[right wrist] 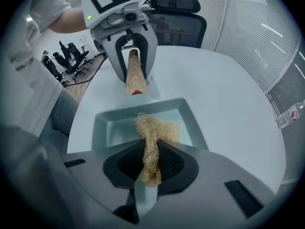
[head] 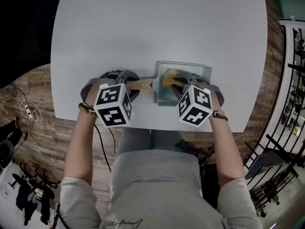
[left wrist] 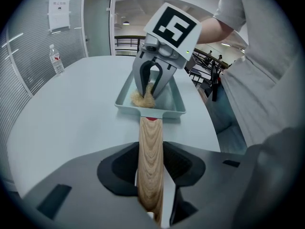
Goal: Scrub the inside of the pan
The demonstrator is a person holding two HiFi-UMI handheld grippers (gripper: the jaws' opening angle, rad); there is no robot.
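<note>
A pale green rectangular pan (head: 206, 70) (left wrist: 175, 109) (right wrist: 109, 123) lies on the white table near its front edge. Its wooden handle (head: 140, 84) (left wrist: 151, 156) (right wrist: 135, 73) points left. My left gripper (head: 125, 84) (left wrist: 152, 175) is shut on that handle. My right gripper (head: 183, 82) (right wrist: 148, 161) is shut on a tan fibrous scrubber (head: 170, 77) (left wrist: 143, 98) (right wrist: 155, 137). The scrubber hangs down into the pan and seems to rest on the pan's floor near the handle end.
The white table (head: 157, 27) stretches far beyond the pan. A water bottle (left wrist: 56, 59) stands at its far side in the left gripper view. An office chair (right wrist: 178, 13) sits beyond the table's edge. The person's legs are close against the front edge.
</note>
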